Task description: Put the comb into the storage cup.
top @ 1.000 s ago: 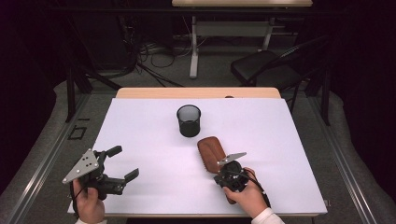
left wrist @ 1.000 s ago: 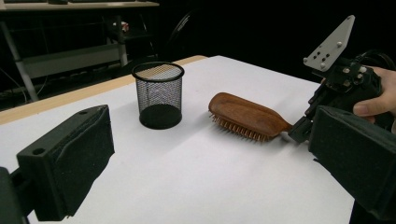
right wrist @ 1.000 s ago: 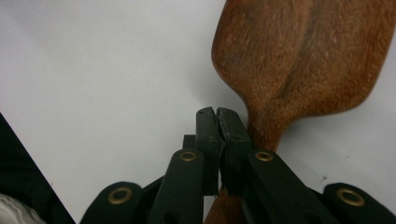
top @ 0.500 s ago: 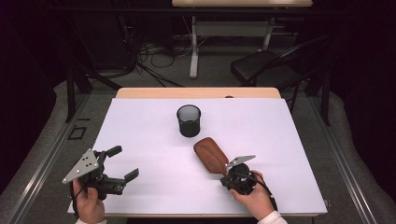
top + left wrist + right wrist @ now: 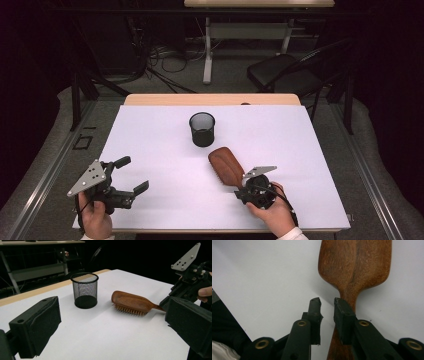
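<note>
The wooden hairbrush [image 5: 227, 166] lies flat on the white table [image 5: 150, 145], bristles down, on the right half and near the front. Its long line runs slantwise: the wide head points away toward the black mesh cup [image 5: 202, 129], and the thin handle points back to the right gripper [image 5: 243, 184]. That gripper's jaws have just been opening; there is a small gap between them, the handle lies under the right-hand jaw, and they do not pinch it. The left gripper [image 5: 134, 174] rests at the front left, well apart from the brush, its fingers [image 5: 37, 327] spread wide with nothing in them. There is one brush, one cup and two grippers. Bare table lies all around the brush, and every edge is well away.
</note>
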A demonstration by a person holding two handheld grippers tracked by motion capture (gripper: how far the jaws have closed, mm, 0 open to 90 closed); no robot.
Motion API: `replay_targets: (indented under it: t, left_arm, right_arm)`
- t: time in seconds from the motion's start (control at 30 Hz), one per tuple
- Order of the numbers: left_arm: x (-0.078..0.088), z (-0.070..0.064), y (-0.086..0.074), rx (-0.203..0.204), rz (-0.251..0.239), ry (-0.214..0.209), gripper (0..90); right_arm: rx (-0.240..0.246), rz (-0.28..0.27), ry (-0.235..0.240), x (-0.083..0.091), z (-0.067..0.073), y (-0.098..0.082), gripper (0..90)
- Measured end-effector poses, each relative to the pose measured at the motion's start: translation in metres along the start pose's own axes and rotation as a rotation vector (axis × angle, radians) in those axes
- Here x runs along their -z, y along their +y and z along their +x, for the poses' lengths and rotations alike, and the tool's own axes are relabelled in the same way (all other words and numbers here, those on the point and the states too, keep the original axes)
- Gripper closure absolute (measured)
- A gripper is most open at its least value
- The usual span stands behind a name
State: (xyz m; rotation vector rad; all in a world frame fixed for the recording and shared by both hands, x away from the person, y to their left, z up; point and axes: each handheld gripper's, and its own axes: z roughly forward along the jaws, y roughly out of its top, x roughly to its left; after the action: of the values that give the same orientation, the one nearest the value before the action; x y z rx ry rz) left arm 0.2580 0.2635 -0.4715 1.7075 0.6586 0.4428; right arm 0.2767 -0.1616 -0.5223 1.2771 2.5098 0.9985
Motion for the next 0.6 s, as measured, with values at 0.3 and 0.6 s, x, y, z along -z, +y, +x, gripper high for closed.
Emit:
replay_targets:
  t: [0.3, 0.6]
  left_arm:
    - [-0.0003, 0.0, 0.0, 0.002, 0.001, -0.004, 0.4]
    - [-0.0004, 0.0002, 0.0, 0.003, 0.002, -0.004, 0.4]
  right_arm:
    - [0.004, -0.009, -0.035, 0.0098, -0.0006, 0.0048, 61.6]
    - [-0.008, 0.015, -0.069, 0.0058, -0.0023, 0.0067, 47.5]
